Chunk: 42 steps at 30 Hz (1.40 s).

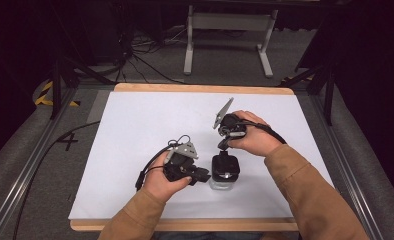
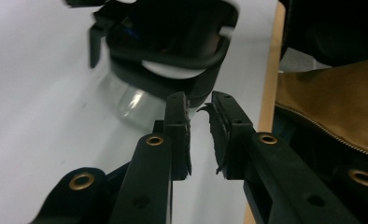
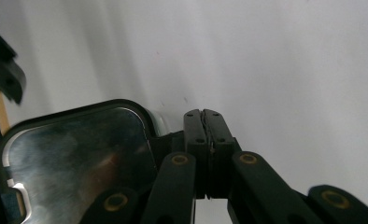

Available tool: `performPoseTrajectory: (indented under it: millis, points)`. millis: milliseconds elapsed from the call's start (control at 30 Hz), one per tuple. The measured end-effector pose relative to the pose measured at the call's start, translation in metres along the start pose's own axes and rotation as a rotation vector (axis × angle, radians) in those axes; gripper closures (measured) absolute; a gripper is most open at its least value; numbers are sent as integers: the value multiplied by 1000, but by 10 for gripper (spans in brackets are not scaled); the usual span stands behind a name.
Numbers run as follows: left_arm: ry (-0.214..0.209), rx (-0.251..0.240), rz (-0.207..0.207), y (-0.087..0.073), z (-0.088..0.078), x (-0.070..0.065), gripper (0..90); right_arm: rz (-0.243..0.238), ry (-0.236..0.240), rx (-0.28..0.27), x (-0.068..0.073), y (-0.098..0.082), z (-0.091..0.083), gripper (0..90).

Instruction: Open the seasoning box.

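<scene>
Black fingers on the left gripper point(image 2: 200, 122) sit slightly spread, nothing between them, tips just short of the black lid on a clear jar point(image 1: 225, 171). Right gripper point(image 3: 208, 135) has its fingers pressed flat together, empty, right beside the jar's shiny lid. Jar's standing on the white worktop point(image 1: 135, 125), between both hands.

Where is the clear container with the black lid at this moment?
In the high view the container stands on the white sheet near the front edge, between the left gripper at its left and the right gripper just behind it.
</scene>
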State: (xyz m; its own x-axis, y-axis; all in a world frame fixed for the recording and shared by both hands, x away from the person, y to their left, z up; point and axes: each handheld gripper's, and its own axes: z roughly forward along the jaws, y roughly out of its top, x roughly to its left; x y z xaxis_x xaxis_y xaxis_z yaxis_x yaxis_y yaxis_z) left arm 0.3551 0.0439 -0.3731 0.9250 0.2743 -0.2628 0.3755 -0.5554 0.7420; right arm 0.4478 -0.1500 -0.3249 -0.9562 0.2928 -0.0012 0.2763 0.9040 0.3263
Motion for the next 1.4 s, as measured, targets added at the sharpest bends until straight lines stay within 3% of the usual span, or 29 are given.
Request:
performPoseTrajectory:
  millis: [133, 333, 433, 733, 1033, 1400]
  points:
    - [-10, -19, 3, 3, 6, 0, 782, 12, -9, -37, -1, -6, -4, 900]
    - [1, 4, 22, 5, 7, 1, 778, 28, -19, -87, -1, -16, -10, 900]
    - [12, -13, 11, 5, 4, 3, 779, 26, -18, -85, 2, -16, -10, 900]
    - [30, -5, 11, 2, 0, 5, 778, 20, 0, -88, 3, -14, -8, 900]
    - [32, -1, 7, 1, 0, 4, 778, 27, 39, -74, 3, -14, -6, 900]
    - [22, 12, 15, 3, 4, 2, 777, 46, 46, -61, 0, -13, -5, 900]
